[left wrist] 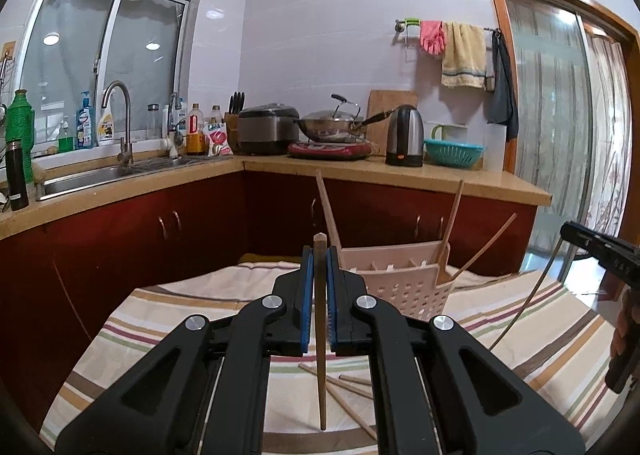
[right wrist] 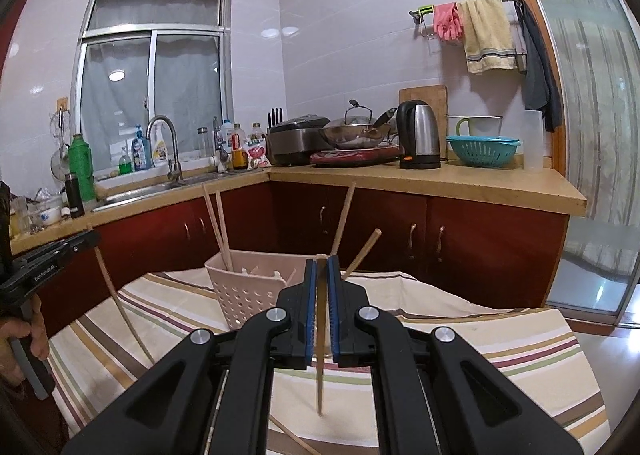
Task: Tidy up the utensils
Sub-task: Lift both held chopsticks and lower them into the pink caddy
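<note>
Each gripper, left gripper [left wrist: 319, 255] and right gripper [right wrist: 321, 265], is clamped on one upright chopstick [left wrist: 320, 335] [right wrist: 319, 355], lifted off the striped worktop [left wrist: 160, 319], seemingly so it can drop tip-first into the pink holder [left wrist: 404, 279] near ahead.

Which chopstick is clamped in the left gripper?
The dark-stained chopstick, standing upright between the left gripper's blue pads. The others lie loose on the striped cloth or lean in the pink basket.

Low counter draped in a cream cloth with brown, green and maroon stripes [left wrist: 540, 335], bearing a pale pink perforated plastic utensil basket [left wrist: 404, 287] and several loose wooden chopsticks [left wrist: 352, 389].
</note>
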